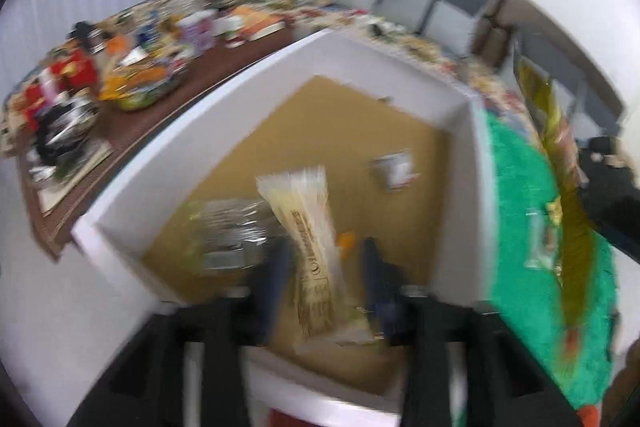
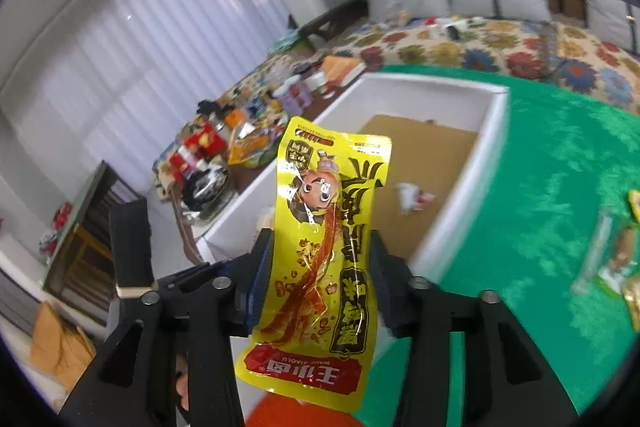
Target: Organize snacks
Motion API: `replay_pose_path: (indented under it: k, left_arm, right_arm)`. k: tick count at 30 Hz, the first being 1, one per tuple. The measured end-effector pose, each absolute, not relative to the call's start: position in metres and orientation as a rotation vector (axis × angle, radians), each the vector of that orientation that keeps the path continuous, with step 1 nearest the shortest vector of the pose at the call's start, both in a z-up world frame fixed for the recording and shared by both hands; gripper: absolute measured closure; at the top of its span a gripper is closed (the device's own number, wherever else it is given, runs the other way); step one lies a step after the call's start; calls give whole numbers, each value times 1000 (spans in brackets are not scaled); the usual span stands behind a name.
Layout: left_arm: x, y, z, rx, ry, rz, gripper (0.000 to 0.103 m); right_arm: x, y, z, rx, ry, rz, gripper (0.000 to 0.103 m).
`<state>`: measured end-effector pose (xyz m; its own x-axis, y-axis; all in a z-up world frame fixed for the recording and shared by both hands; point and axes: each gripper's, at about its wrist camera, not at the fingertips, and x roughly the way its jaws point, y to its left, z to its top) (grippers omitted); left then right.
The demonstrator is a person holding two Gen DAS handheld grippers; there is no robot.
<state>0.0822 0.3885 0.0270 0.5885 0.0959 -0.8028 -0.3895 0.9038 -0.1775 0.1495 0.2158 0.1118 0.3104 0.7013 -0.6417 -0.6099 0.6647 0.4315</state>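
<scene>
Gripping one packet apiece, both sets of jaws are clenched: the left gripper [image 1: 324, 263] dangles a cream snack bar [image 1: 310, 247] over the white box [image 1: 460, 163], while the right gripper [image 2: 320, 267] lifts a yellow packet [image 2: 320, 255] just short of it, evidently next in line.

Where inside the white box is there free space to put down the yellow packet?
The box floor is bare along the far wall and the far corner, beyond the small white wrapper. The near left corner is crowded: a clear packet lies beside the cream packet.

Black frame, blue fingers [image 2: 262, 267], silver screws [image 2: 221, 282]
</scene>
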Motion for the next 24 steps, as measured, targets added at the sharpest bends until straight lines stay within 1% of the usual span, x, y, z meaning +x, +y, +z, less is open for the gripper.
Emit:
replay_pose_path:
  k: [1,2,5,7,11,13,15,18,19,20,24]
  left_arm:
    - [78,395,22,-351,900,330,25]
    - [75,397,19,-349,893,352,21]
    - [57,402,9,-379,882,368,21]
    - [54,401,8,-402,877,354,21]
    - [55,368,22,-404,842,266,21]
    - [62,338,30,-387,825,192,20]
    - [70,306,39,-367,817,126,19]
    - [86,243,44,-327,818,-6,11]
    - [93,222,42,-309,826,-46,8]
    - [102,194,34,-282,845,-88,6]
    - [128,117,-4,-156,922,-144,6]
  right_arm:
    - [151,222,105,121,929,857,37]
    - [153,224,100,125,940,846,37]
    - [156,205,87,146,938,818,37]
    - [157,181,75,120,923,773,33]
    - [156,107,28,-36,897,603,33]
    - [151,53,-5,-138,915,470,33]
    - [145,1,-30,-164,940,356,33]
    - [131,-78,-54,-135,943,195,33]
    - [128,-95,-57,-136,936,156,33]
    - [126,-116,-61,-139,924,110,33]
    - [128,-172,-66,-126,894,-7,33]
